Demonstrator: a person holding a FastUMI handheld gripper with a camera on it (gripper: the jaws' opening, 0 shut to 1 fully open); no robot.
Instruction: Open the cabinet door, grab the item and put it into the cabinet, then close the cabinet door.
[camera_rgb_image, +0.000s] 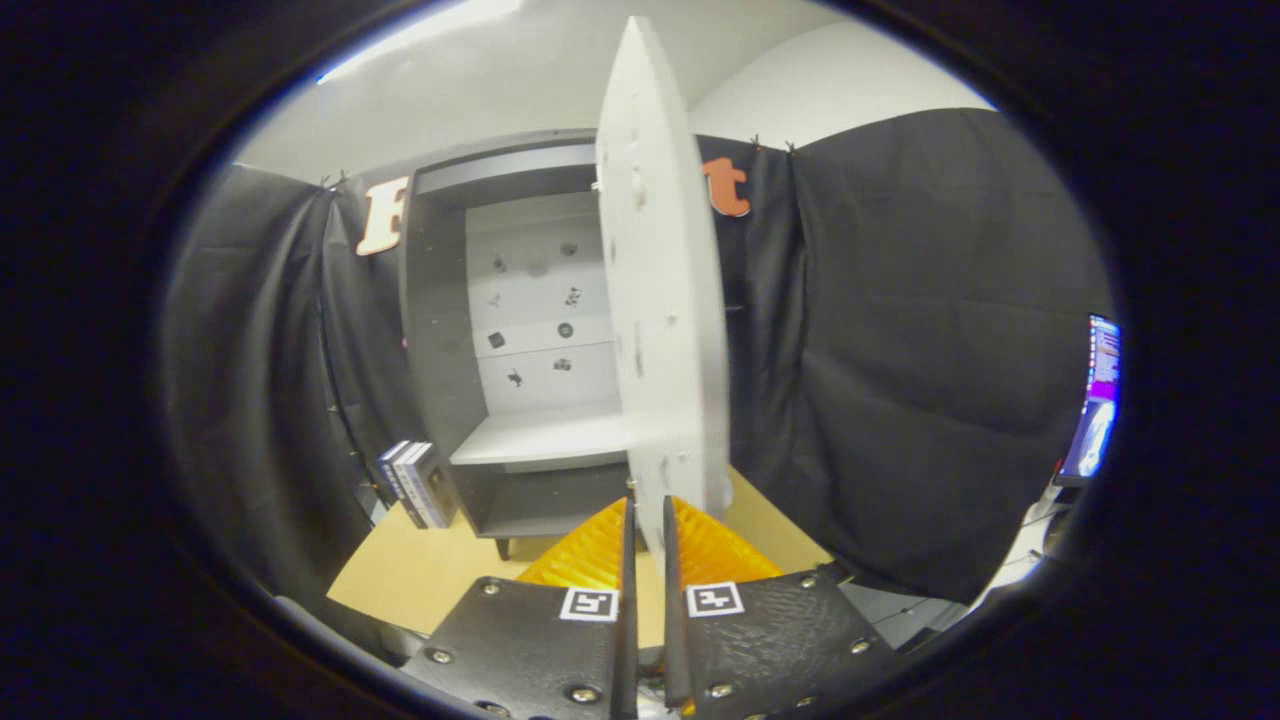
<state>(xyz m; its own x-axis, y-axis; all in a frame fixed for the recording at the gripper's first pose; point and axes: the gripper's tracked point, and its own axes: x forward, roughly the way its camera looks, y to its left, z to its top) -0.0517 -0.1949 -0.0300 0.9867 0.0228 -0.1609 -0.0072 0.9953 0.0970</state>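
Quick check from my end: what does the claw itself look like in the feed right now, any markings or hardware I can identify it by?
The claw has two flat, textured dark plates fixed with round metal screws. Each plate carries a small square white tag with a black fiducial pattern near its inner top corner. Two thin, blade-like fingers run forward from the plates, with ribbed pads flaring outward behind them. No cables can be seen.

Mount: the camera rides on the tongs (645, 560), whose two fingers frame the bottom.
Facing: forward and slightly upward, toward the open cabinet (520, 340) on the desk (420, 570).
Nearness: very close to the cabinet door (660, 290), seen almost edge-on just ahead of the fingers.
Width: fisheye, taking in the booth wall (930, 330) on both sides.
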